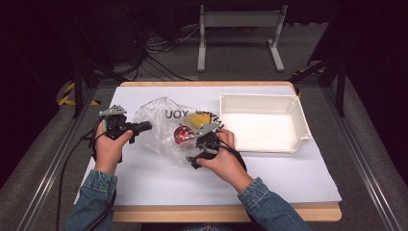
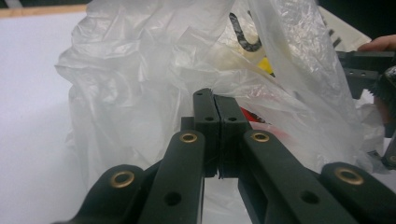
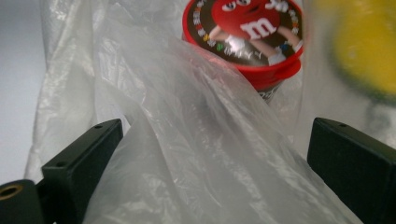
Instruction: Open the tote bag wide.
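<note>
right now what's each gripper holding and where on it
The left gripper is shut on the plastic bag, pinching its film at the left edge. The right gripper is open around bag film and grips nothing.

Both forearms, entering at the bottom of the high view, wear blue denim sleeves with buttoned cuffs. Each gripper, left gripper [image 1: 137, 127] and right gripper [image 1: 195, 154], is black, carries a grey three-cornered plate and trails a black cable. Brass-coloured bushings sit in the jaw links.
</note>
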Tool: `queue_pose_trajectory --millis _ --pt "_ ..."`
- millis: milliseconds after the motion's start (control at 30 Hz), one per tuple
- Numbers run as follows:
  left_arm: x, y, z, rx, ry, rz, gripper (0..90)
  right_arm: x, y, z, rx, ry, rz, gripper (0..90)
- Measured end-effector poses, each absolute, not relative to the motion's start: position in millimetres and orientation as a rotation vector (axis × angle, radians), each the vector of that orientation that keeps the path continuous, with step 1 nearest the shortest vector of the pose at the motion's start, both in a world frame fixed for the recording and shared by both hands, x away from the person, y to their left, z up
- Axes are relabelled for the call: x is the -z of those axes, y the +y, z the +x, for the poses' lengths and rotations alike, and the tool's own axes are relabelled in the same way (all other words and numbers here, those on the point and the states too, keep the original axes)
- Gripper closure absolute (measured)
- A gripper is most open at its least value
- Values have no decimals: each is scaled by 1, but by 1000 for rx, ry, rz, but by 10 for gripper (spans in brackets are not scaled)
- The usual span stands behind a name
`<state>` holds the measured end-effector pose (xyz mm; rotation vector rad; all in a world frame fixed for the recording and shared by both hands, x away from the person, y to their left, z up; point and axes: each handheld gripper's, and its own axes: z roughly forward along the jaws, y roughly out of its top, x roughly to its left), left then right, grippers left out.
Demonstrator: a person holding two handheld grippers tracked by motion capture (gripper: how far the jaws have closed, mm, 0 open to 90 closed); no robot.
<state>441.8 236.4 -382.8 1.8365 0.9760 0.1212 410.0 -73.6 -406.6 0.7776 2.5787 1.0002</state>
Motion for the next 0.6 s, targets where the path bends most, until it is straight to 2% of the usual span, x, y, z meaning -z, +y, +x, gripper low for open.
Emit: queue_pose_trajectory --millis 333,600 --pt "402 242 452 -106 1044 1854 871 418 -74 411 -982 2600 775 39" --pt "404 245 450 -94 1053 1850 787 412 -77 408 -1070 2575 764 37"
